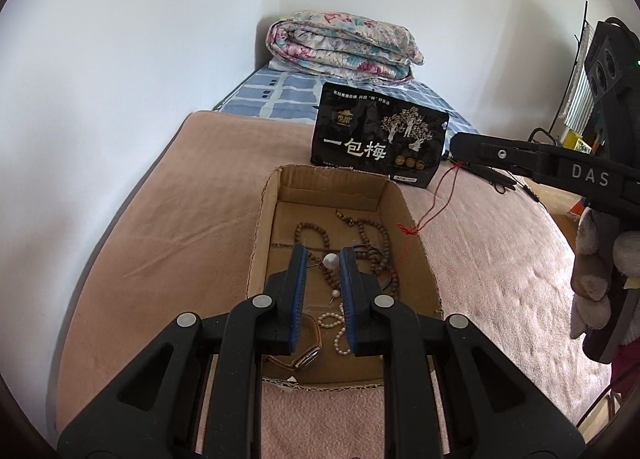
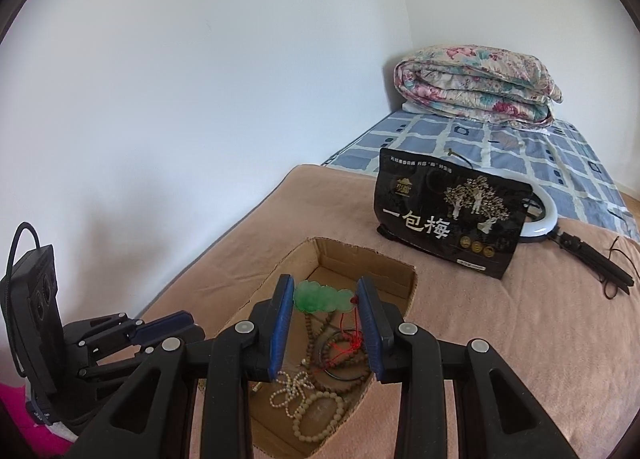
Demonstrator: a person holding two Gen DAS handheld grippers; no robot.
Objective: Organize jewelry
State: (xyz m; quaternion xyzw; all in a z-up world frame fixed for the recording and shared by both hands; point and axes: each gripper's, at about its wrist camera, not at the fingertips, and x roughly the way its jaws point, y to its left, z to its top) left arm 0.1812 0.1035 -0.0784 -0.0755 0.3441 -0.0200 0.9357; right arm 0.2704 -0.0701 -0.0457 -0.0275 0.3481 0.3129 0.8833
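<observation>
A shallow cardboard box (image 1: 262,219) lies on the pink blanket and holds wooden bead strings (image 1: 378,243), a pearl bracelet (image 1: 334,325) and a watch (image 1: 304,357). My left gripper (image 1: 324,259) hovers over the box, shut on a pearl earring (image 1: 331,261) with a smaller pearl hanging below. My right gripper (image 2: 326,295) is above the box (image 2: 394,285), shut on a green jade pendant (image 2: 322,297) whose red cord (image 2: 348,343) trails down into the box. The right gripper also shows in the left wrist view (image 1: 460,143), with the red cord (image 1: 436,199) hanging from it.
A black snack bag (image 1: 380,139) stands just behind the box. A folded floral quilt (image 1: 340,45) lies on the blue checked sheet by the wall. A ring light on a stand (image 2: 560,231) and cables lie right of the bag. White walls are left and behind.
</observation>
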